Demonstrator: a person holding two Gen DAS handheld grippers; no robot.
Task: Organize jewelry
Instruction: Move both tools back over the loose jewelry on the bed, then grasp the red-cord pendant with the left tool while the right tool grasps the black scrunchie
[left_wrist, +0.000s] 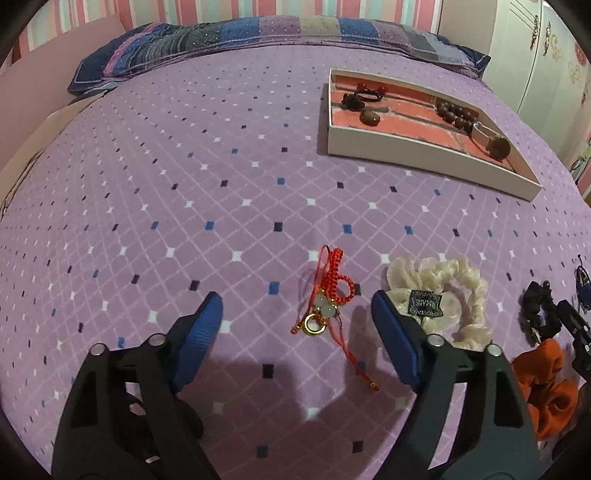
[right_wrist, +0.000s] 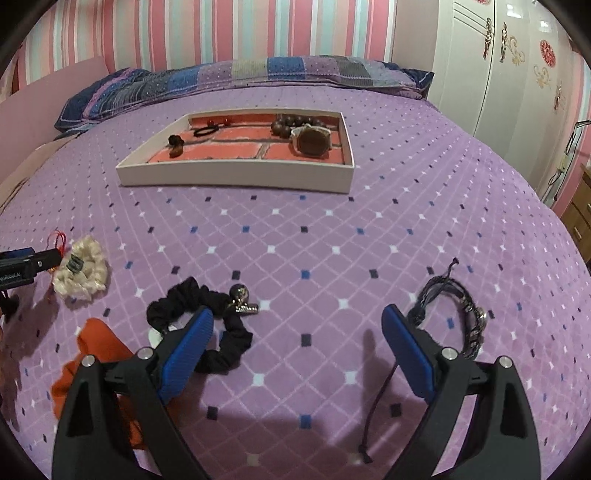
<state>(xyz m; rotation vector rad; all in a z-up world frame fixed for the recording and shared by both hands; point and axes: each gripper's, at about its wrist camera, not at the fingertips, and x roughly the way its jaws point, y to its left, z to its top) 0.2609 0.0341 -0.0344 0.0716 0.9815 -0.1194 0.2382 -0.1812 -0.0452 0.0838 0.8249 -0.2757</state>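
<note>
Red braided cord bracelet (left_wrist: 334, 291), limp and light, lies between the wide-spread left tool (left_wrist: 297, 314); best pinched at its gold ring.

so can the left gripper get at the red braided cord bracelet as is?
Probably yes: left gripper is open, red braided cord bracelet lies between its fingers, nothing on top. Cream scrunchie sits close beside.

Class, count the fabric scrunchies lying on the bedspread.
3. The cream scrunchie lies at the left near the left gripper; the black scrunchie lies under the right gripper; the orange scrunchie is nearest, partly hidden.
</note>
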